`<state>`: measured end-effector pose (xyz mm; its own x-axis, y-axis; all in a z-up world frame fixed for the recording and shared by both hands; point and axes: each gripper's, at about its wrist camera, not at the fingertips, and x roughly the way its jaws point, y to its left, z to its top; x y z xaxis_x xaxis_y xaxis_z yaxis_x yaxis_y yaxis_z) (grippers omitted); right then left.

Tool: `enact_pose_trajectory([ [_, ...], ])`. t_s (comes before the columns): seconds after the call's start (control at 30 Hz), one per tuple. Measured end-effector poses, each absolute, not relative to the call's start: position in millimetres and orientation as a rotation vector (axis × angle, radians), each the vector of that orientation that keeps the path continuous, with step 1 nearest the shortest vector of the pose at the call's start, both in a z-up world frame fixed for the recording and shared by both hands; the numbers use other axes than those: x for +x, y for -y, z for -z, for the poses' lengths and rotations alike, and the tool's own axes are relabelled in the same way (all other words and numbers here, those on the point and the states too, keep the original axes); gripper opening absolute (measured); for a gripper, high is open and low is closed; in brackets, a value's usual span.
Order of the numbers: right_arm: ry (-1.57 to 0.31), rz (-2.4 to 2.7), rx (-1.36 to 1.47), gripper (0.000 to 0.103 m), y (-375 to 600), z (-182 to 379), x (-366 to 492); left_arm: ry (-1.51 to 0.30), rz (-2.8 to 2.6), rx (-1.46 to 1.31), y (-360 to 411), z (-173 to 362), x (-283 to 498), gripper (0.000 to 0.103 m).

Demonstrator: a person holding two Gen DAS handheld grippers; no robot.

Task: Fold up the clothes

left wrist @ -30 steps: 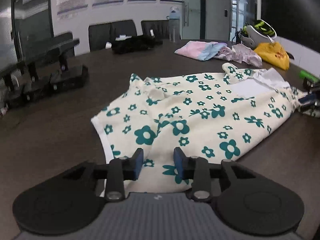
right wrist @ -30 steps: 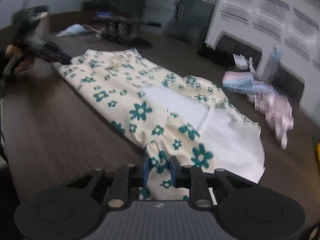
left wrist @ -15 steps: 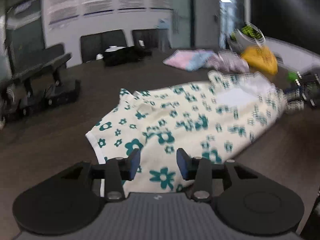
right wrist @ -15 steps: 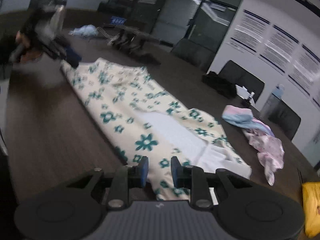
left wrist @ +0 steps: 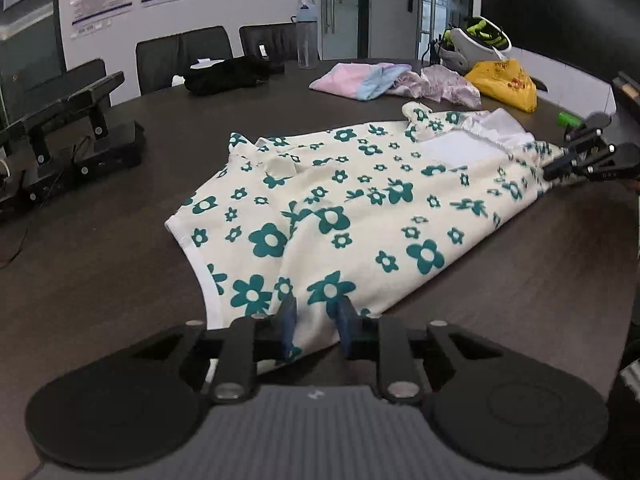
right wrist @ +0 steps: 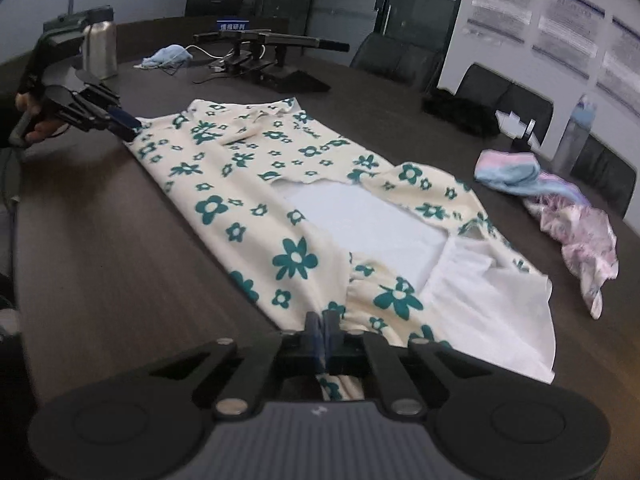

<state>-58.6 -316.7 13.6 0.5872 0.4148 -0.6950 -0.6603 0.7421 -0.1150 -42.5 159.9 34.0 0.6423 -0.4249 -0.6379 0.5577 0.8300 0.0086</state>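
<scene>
A cream garment with teal flowers [left wrist: 360, 208] lies spread on the dark table [left wrist: 100, 272], its white inside [right wrist: 360, 220] showing near one end. My left gripper [left wrist: 316, 320] is at the near hem, its jaws closing with a bunched ridge of the fabric pinched between the blue pads. From the right wrist view the left gripper [right wrist: 128, 124] grips the far corner. My right gripper [right wrist: 322, 332] is shut on the gathered edge at the opposite end, with cloth hanging under the fingers. In the left wrist view the right gripper [left wrist: 548, 174] holds the far right edge.
A pink-and-blue cloth [left wrist: 360, 80] and a pale purple one [left wrist: 448, 86] lie behind the garment, beside a yellow bag [left wrist: 504, 84]. A black stand [left wrist: 80, 136] sits at the left, a black bundle [left wrist: 228, 74] and a bottle [left wrist: 307, 36] at the back. Chairs line the far edge.
Both grippers' jaws have narrowed on the floral garment; the right pair has come fully together on the hem. The garment now lies stretched out between the two grippers.
</scene>
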Motion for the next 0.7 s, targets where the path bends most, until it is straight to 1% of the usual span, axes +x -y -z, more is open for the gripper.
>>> enact_pose_trajectory([
  [0.1, -0.631, -0.665, -0.311, 0.006, 326.4, -36.9, -53.9, -0.587, 0.568, 0.206, -166.7, -62.4, -24.2, 0.036],
  [0.13, -0.591, -0.655, -0.291, 0.011, 328.3, -47.1, -48.3, -0.56, 0.569, 0.203, -169.0, -71.8, -18.2, 0.04],
  [0.17, -0.552, -0.625, -0.285, 0.025, 328.4, -55.7, -38.9, -0.566, 0.549, 0.212, -167.5, -74.6, 2.3, 0.04],
  [0.2, -0.529, -0.577, -0.287, 0.035, 326.8, -61.0, -25.3, -0.582, 0.522, 0.223, -164.8, -75.2, 27.1, 0.04],
  [0.23, -0.525, -0.52, -0.293, 0.048, 323.7, -63.9, -7.1, -0.597, 0.495, 0.234, -162.1, -75.8, 52.0, 0.039],
  [0.27, -0.527, -0.468, -0.3, 0.046, 320.4, -66.1, 11.7, -0.613, 0.468, 0.246, -159.5, -76.5, 76.9, 0.039],
  [0.33, -0.558, -0.417, -0.323, 0.044, 313.4, -66.0, 46.7, -0.671, 0.461, 0.177, -156.8, -68.3, 128.7, 0.039],
  [0.4, -0.579, -0.422, -0.344, 0.044, 310.5, -63.8, 71.3, -0.697, 0.452, 0.15, -149.3, -58.9, 166.7, 0.038],
  [0.47, -0.615, -0.419, -0.356, 0.044, 311.0, -59.7, 97.2, -0.715, 0.47, 0.147, -137.4, -48.4, 190.7, 0.035],
  [0.6, -0.682, -0.435, -0.313, 0.044, 324.7, -47.9, 138.6, -0.748, 0.543, 0.172, -115.6, -26.3, 218.2, 0.035],
  [0.67, -0.71, -0.465, -0.28, 0.044, 333.3, -41.5, 154.7, -0.752, 0.614, 0.116, -118.1, -21.5, 223.0, 0.037],
  [0.7, -0.723, -0.48, -0.265, 0.045, 337.3, -38.4, 161.8, -0.753, 0.651, 0.083, -120.1, -19.5, 225.0, 0.039],
])
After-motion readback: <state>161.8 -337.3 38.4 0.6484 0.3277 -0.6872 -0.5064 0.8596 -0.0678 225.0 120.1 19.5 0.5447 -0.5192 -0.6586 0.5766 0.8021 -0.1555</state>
